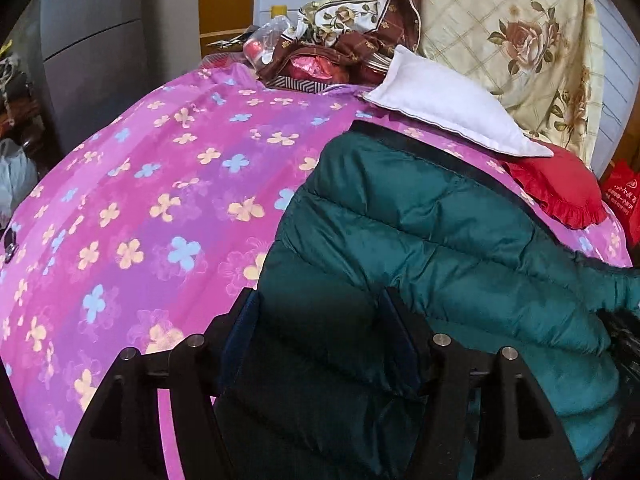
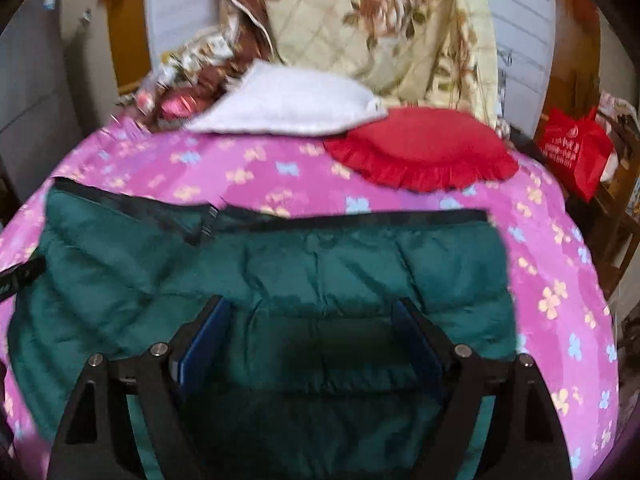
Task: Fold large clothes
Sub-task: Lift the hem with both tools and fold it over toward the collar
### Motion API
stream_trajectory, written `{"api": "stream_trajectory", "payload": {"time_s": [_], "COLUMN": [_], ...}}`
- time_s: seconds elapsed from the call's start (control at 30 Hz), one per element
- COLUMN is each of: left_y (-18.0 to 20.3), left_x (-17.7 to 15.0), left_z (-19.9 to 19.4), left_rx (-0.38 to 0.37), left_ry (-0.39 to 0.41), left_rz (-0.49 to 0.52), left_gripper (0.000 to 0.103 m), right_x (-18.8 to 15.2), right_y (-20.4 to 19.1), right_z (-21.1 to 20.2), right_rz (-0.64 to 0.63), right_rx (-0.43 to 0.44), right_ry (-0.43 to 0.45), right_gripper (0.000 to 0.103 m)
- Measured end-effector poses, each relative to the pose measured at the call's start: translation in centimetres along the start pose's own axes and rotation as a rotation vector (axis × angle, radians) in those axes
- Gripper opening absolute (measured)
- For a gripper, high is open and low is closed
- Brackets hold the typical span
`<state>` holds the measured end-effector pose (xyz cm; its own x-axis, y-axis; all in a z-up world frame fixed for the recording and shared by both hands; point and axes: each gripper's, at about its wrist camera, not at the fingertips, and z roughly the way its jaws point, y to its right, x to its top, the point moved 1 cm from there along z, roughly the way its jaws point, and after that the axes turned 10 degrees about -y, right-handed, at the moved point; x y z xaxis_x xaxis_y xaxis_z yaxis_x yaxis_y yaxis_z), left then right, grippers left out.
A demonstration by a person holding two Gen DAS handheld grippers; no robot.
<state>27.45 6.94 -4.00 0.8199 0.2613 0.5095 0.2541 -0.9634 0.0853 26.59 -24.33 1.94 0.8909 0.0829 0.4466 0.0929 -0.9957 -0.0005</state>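
Left tool (image 1: 318,300): jaws spread wide, hovering over the near left edge of the green puffer jacket (image 1: 420,240); nothing between the blue pads. Whether the pads touch the fabric cannot be told.

Right tool (image 2: 310,312): jaws likewise spread wide, over the jacket's near middle, gripping nothing. This view is motion-blurred.

Jacket lies spread flat on the bed's pink flowered bedspread (image 1: 140,200), quilted panels up, a dark band with a zipper along its far edge (image 2: 280,216).

Beyond the jacket: a red ruffled cushion (image 2: 420,148) on the bedspread, a white pillow (image 2: 288,100) just beside it and overlapping its edge.

Farthest back: a cream rose-print quilt (image 1: 512,40) propped upright and a heap of brown floral fabric (image 1: 340,24). Off the bed's right side, a red bag (image 2: 572,152).
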Motion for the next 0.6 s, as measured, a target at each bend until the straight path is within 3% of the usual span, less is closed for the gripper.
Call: {"api": "stream_trajectory", "payload": {"time_s": [0.1, 0.27, 0.6], "left_y": [0.2, 0.3, 0.1], "left_x": [0.2, 0.2, 0.1], "left_z": [0.3, 0.6, 0.8], "left_rx": [0.009, 0.016, 0.015], "left_ry": [0.007, 0.008, 0.004], "left_rz": [0.011, 0.021, 0.020], "left_gripper": [0.045, 0.045, 0.046], "right_x": [0.2, 0.4, -2.0], "right_y": [0.6, 0.5, 2.5], "right_z": [3.3, 5.2, -2.1], "right_rz": [0.049, 0.068, 0.095], "right_rx": [0.005, -0.024, 0.045], "right_ry": [-0.061, -0.074, 0.022], "right_gripper": [0.087, 0.088, 0.088]}}
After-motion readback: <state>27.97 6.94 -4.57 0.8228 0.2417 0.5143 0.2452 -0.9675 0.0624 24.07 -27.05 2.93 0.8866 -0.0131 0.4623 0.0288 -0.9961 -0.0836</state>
